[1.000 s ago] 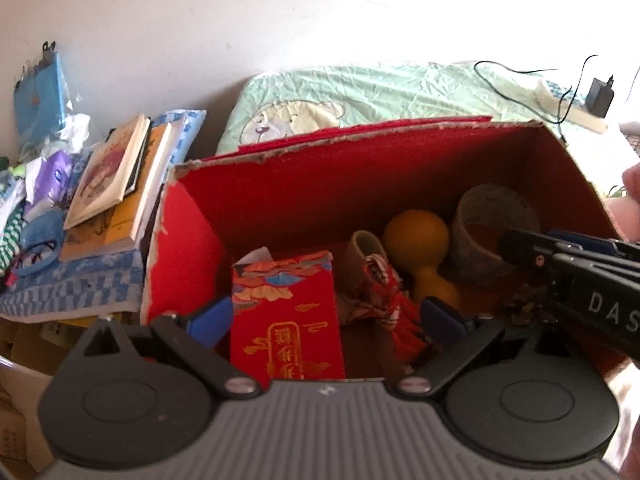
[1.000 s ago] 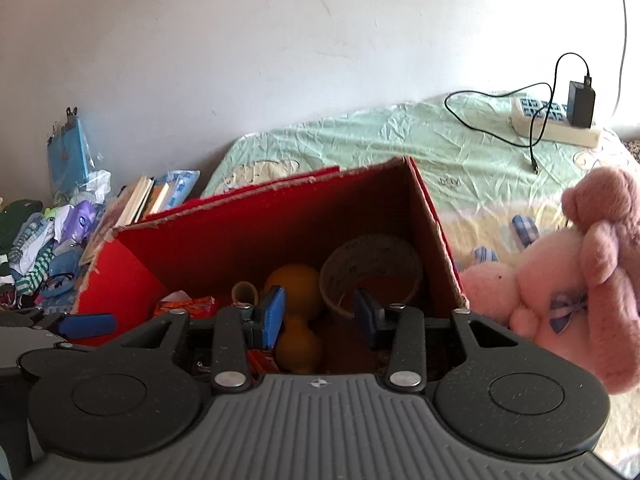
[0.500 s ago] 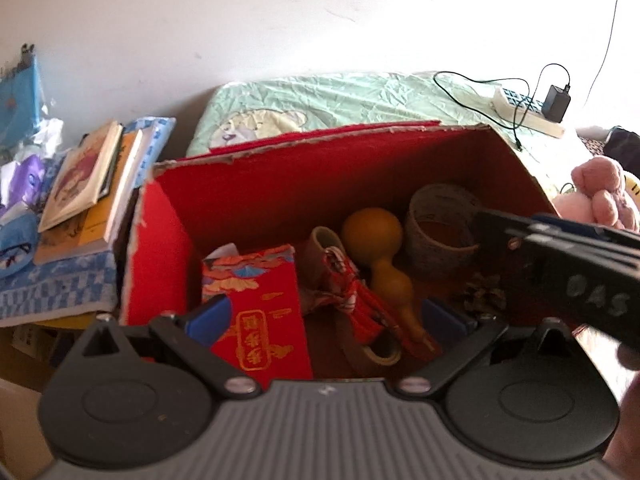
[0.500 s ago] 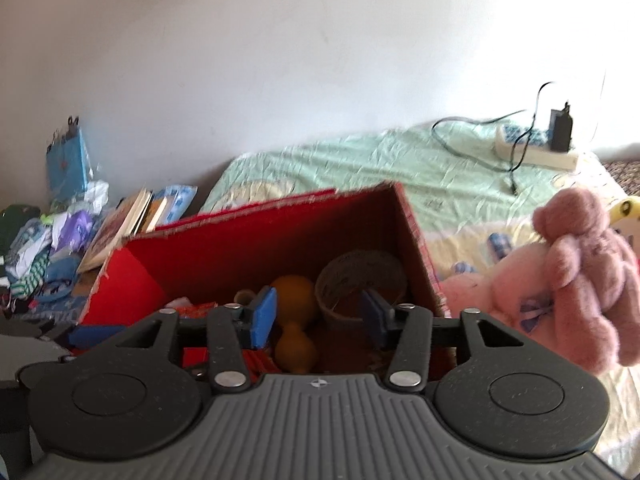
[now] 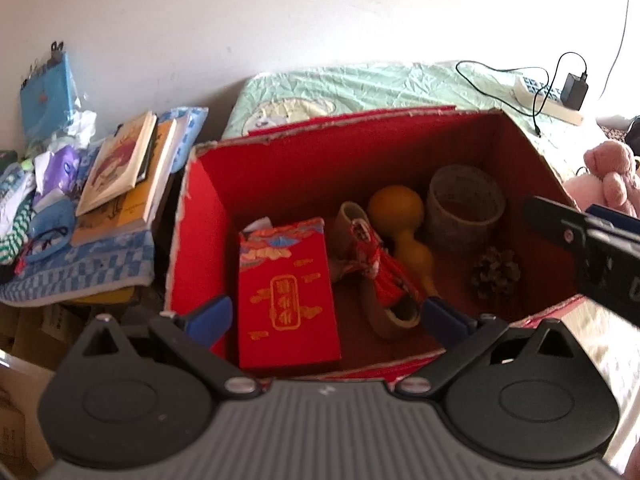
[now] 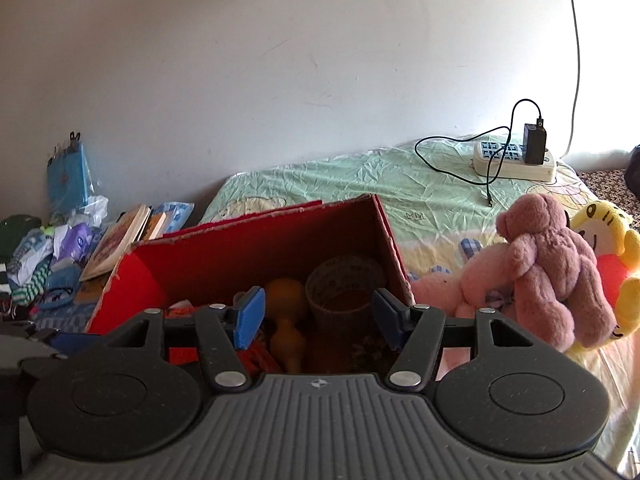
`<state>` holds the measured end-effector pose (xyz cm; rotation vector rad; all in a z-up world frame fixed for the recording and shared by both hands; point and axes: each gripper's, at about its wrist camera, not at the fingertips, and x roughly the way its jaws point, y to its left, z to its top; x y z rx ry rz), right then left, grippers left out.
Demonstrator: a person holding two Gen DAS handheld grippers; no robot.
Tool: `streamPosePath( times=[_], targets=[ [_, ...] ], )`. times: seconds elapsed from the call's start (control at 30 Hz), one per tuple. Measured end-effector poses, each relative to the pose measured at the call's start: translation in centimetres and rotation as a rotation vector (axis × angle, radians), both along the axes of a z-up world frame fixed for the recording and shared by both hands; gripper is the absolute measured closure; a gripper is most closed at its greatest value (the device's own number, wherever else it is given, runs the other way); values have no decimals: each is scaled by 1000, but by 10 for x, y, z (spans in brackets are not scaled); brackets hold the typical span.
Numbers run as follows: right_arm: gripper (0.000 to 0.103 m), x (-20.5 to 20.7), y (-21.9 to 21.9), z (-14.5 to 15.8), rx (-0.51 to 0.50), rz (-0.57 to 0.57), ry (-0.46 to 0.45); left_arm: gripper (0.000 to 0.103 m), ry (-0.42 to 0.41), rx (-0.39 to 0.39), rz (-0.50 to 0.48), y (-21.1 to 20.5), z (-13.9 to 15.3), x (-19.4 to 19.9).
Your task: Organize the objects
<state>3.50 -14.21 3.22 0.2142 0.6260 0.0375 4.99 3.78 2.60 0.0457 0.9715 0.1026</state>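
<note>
Both cameras have pulled up and back from the red box (image 5: 280,168) on the bed, where the gourd (image 5: 400,216) and tape roll (image 5: 464,204) lie, each hand-held gripper, left (image 5: 326,318) and right (image 6: 318,320), spread wide and empty, so packing looks nearly finished.

Power strip (image 6: 514,160) w/ charger (image 6: 534,144) on green sheet (image 6: 360,184); books (image 5: 128,176) stacked left, blue cloth (image 5: 80,268) under.

Both pairs of tongs are held out level and empty, the left tongs (image 5: 326,316) spread wide with blue pads well apart, the right tongs (image 6: 318,316) likewise parted, just beside them on the right.
</note>
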Motion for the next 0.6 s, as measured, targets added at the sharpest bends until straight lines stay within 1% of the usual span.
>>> streamPosePath(
  times=[0.13,0.2,0.33,0.43,0.5,0.53,0.6],
  targets=[
    [41,-1,-6,-2,5,-8,17,1,22,-3,20,-1,-1,1],
    [41,3,-7,-4,19,1,34,1,28,-8,41,2,-2,1],
    [41,12,-4,-8,14,30,74,1,52,-16,95,7,-3,-1],
    [41,16,-2,-12,20,53,95,1,50,-4,125,9,-3,-4],
    [41,20,0,-15,27,72,117,1,53,-11,148,12,-4,-4],
    [41,20,1,-15,29,79,118,1,54,-17,157,13,-4,-5],
    [41,20,3,-15,23,84,111,1,51,-1,165,12,-3,-6]
  ],
)
